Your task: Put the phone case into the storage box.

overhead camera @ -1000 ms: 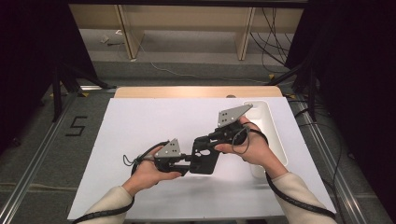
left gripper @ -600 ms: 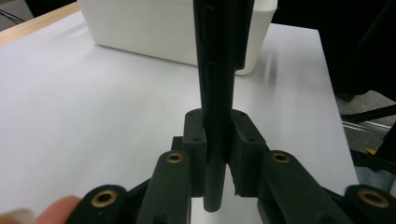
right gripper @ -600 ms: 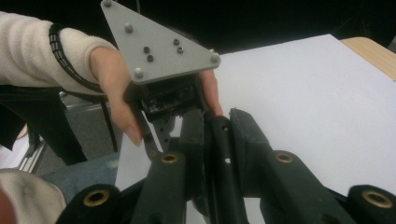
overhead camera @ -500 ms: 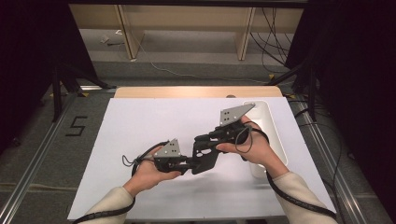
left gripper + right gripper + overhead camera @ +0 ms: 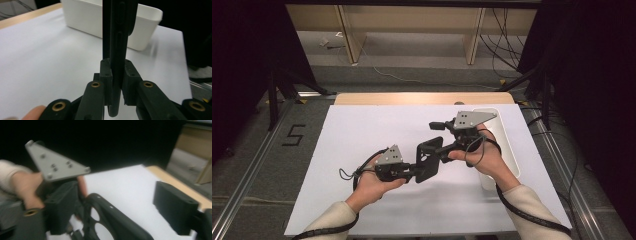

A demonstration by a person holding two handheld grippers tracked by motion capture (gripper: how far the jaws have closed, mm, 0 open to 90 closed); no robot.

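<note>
1. Left gripper (image 5: 412, 172), nearest the person: jaws clamped on the lower edge of the black phone case (image 5: 429, 160), which stands edge-on between the pads in the left gripper view (camera cut-outs show in the right gripper view).
2. Right gripper (image 5: 443, 137), just beyond: its jaws have just been opening and now stand apart, one pad clear of the case. A second ago they were closed at the case's upper side; the handover to the left gripper is judged complete.
3. The case hangs above the white table (image 5: 362, 130), between both hands.
4. White bin (image 5: 512, 155), beyond at the right edge, is the likely destination.
</note>
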